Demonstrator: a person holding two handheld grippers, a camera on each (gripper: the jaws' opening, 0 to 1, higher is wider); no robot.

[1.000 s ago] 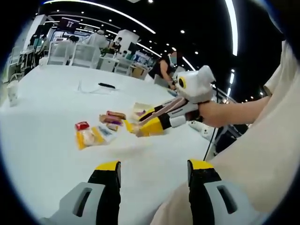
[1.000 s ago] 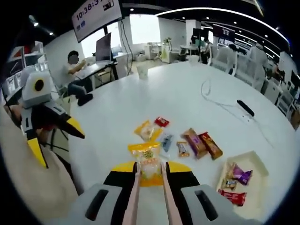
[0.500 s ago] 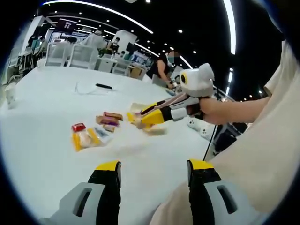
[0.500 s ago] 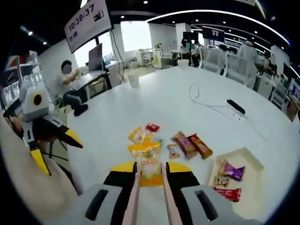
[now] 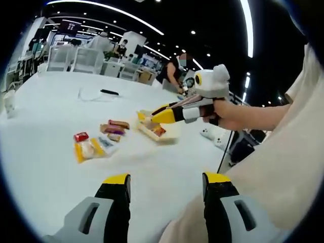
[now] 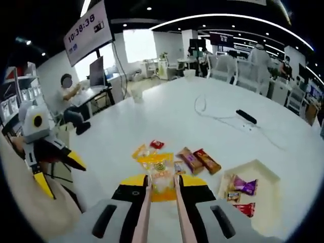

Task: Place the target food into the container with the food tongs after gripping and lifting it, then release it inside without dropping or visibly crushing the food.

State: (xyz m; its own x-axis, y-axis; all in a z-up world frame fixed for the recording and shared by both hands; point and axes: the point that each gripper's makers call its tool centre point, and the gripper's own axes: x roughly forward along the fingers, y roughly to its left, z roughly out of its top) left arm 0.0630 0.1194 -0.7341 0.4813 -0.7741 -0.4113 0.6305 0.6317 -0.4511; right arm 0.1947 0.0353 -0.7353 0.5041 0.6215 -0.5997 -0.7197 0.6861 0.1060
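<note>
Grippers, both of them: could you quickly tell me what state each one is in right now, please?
Left tool: open, holding nothing.
Right tool: shut on pink food tongs that grip a yellow plastic snack packet.

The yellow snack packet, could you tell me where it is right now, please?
In the right gripper view, the yellow snack packet is pinched in the tongs held by the right gripper, lifted above the white table, left of the tray.

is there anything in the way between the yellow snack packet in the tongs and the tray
Nothing visible blocks it. The yellow snack packet hangs in the tongs above bare table; the tray lies to its right, and the loose snacks lie flat beyond.
</note>
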